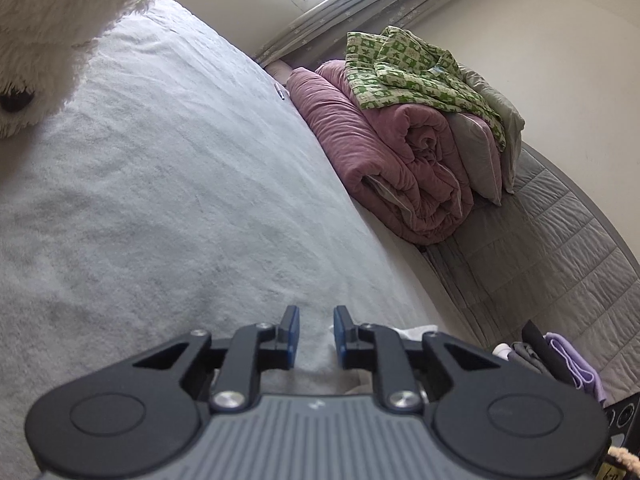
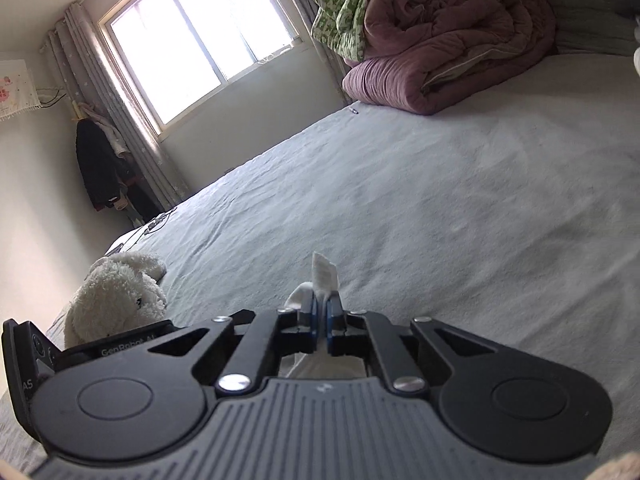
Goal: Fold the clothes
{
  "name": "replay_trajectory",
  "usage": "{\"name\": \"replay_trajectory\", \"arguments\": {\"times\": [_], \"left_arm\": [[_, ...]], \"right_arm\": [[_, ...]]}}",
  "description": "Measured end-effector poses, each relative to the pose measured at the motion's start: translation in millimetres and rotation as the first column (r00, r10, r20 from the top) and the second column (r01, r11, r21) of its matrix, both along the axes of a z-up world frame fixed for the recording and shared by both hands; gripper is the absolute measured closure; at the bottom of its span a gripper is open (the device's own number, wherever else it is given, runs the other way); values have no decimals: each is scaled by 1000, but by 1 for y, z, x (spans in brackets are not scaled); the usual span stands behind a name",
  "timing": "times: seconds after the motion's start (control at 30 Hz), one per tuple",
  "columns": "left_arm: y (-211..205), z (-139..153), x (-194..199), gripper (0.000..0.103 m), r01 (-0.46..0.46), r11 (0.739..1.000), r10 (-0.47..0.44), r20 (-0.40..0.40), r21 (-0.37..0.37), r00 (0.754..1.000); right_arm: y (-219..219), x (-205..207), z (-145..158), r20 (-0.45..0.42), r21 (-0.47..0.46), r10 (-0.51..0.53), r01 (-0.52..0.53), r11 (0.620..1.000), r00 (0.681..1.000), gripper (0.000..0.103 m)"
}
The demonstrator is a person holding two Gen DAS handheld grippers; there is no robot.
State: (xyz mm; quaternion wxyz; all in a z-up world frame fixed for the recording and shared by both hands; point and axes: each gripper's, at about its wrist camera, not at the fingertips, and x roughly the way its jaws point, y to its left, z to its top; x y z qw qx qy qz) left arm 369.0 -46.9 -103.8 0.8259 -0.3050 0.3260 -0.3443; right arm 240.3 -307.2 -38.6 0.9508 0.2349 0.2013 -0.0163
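Observation:
My right gripper (image 2: 321, 307) is shut on a white garment (image 2: 323, 274); a corner of the cloth sticks up past the blue pads (image 2: 313, 312), and more white fabric shows under the jaws. My left gripper (image 1: 316, 322) stands open above the pale grey bed sheet (image 1: 180, 184), with nothing between its blue pads (image 1: 295, 326). A bit of white cloth (image 1: 416, 332) peeks out just right of the left fingers. In the left wrist view's lower right lie folded clothes: a lilac piece (image 1: 576, 364) and a grey one (image 1: 524, 356).
A rolled mauve quilt (image 1: 384, 152) with a green-patterned blanket (image 1: 416, 68) and a grey pillow (image 1: 480, 148) sits at the bed's head. A white plush toy (image 2: 116, 296) lies on the sheet. A small pen-like object (image 1: 280, 92) lies near the quilt. Window (image 2: 200, 36), curtains and hanging coats (image 2: 104, 168) stand beyond.

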Motion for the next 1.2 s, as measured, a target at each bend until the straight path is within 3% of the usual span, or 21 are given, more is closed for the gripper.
{"name": "replay_trajectory", "arguments": {"times": [0.13,0.5,0.6,0.67,0.73,0.77,0.97,1.2], "left_arm": [[-9,2,-3,82,32,999,-32,18,42,999],[-27,11,-10,70,61,979,-76,72,194,994],[-38,19,-10,65,74,958,-98,73,277,992],[-53,29,-8,59,95,928,-124,59,360,990],[-72,41,-5,44,126,897,-158,43,423,986],[-82,46,-4,44,145,886,-179,37,440,983],[-141,48,14,44,228,881,-245,-13,415,969],[-160,37,18,46,227,918,-242,6,326,970]], "right_arm": [[-32,-7,-8,-31,-54,-103,101,993,994,99],[-89,-22,-35,-117,149,-166,183,972,979,100],[-101,-26,-39,-113,257,-156,181,949,981,100],[-103,-29,-38,-107,284,-167,191,940,980,100],[-105,-32,-38,-102,308,-179,202,930,979,99],[-105,-33,-39,-97,314,-185,206,927,978,99],[-107,-34,-47,-53,362,-204,209,908,978,95],[-99,-30,-42,-2,304,-235,224,926,972,96]]}}
